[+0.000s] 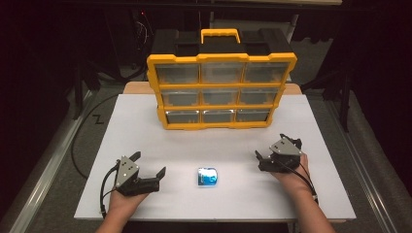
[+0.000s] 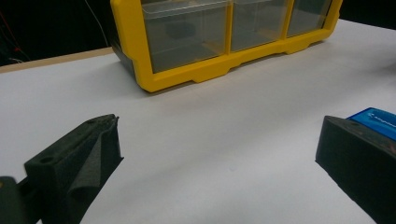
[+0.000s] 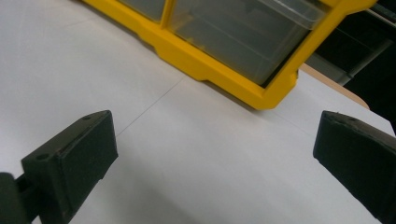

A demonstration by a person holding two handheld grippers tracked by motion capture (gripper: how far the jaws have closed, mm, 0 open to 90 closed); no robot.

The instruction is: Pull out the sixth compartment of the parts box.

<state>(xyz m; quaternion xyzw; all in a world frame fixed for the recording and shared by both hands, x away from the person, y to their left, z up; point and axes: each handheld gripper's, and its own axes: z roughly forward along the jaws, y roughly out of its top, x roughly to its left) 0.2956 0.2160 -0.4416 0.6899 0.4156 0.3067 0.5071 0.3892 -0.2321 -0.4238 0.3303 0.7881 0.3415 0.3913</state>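
A small shiny blue packet lies flat on the white table, near its front edge, between my two grippers. My left gripper rests to the left of the packet, open with nothing between its jaws. In the left gripper view the left gripper stands wide open, and the blue packet peeks out behind its right-hand jaw. My right gripper sits to the right of the packet, also open and empty. The right gripper looks over bare table.
A yellow organiser with nine clear drawers and a yellow handle stands upright at the back middle of the table. Its lower drawers show ahead of the left gripper as the organiser and ahead of the right as the organiser. Dark floor surrounds the table.
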